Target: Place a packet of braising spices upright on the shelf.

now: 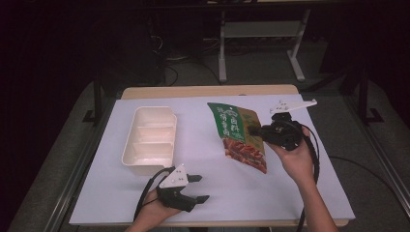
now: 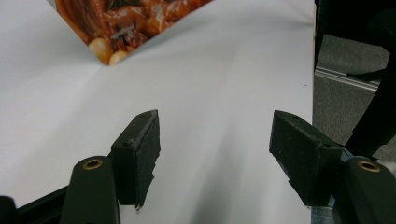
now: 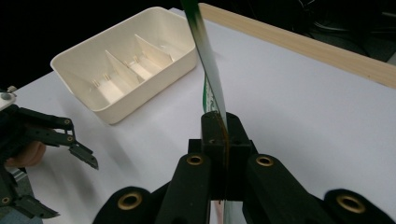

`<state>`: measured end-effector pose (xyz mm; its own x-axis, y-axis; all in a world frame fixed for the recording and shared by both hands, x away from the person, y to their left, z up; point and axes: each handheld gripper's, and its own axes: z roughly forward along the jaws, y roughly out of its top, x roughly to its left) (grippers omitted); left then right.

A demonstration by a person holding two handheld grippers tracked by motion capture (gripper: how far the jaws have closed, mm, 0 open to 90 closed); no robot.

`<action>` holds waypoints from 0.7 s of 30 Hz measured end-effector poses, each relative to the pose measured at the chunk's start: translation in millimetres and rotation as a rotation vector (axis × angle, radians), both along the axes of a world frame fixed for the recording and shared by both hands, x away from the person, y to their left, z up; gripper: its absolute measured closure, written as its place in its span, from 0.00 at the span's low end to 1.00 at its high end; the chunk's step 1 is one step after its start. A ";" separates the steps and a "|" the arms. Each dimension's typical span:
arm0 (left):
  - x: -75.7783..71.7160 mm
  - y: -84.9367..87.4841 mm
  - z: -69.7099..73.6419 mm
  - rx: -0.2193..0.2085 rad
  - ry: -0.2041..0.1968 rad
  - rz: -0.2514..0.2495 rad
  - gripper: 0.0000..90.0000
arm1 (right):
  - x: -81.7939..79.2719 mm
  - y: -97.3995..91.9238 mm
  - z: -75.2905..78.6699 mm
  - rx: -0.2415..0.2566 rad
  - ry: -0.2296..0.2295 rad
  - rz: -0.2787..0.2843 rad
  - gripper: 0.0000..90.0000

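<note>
A green and orange snack packet with food pictured on it is held above the white table, right of centre. My right gripper is shut on its right edge; in the right gripper view the packet stands edge-on, clamped between the jaws. My left gripper rests low near the table's front edge, open, with nothing between its fingers. A corner of the packet lies ahead of it at the upper left.
A cream tray with three compartments sits on the left half of the white table cover; its wall also appears in the right gripper view. A wooden strip runs along the far edge. Dark floor and table legs lie beyond.
</note>
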<state>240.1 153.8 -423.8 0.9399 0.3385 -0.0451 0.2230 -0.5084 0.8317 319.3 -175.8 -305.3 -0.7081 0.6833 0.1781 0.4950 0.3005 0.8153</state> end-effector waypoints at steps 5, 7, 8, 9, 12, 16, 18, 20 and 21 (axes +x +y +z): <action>-5.1 4.3 0.0 -0.018 0.001 0.006 0.36 | 1.9 9.2 6.8 -0.008 -0.018 0.008 1.00; -6.7 4.2 0.1 -0.017 -0.004 -0.004 0.36 | 2.4 12.3 9.4 0.002 -0.019 0.016 1.00; -6.7 4.2 0.1 -0.017 -0.004 -0.004 0.36 | 2.4 12.3 9.4 0.002 -0.019 0.016 1.00; -8.9 4.0 0.0 -0.016 -0.006 -0.011 0.36 | 2.5 18.0 13.2 0.008 -0.029 0.033 1.00; -12.7 3.9 -1.5 -0.014 -0.009 -0.023 0.36 | 2.7 27.3 17.6 0.013 -0.045 0.055 1.00; -16.8 5.2 -3.0 0.003 -0.015 -0.032 0.36 | 3.8 41.4 24.8 0.017 -0.066 0.085 1.00; -19.0 7.0 -5.0 0.002 -0.015 -0.037 0.35 | 4.5 48.1 28.6 0.025 -0.078 0.095 1.00; -19.5 7.5 -5.7 -0.001 -0.017 -0.036 0.35 | 5.0 51.4 30.2 0.033 -0.082 0.103 1.00; -19.5 8.0 -6.4 -0.002 -0.015 -0.038 0.34 | 6.6 59.4 33.8 0.040 -0.094 0.119 1.00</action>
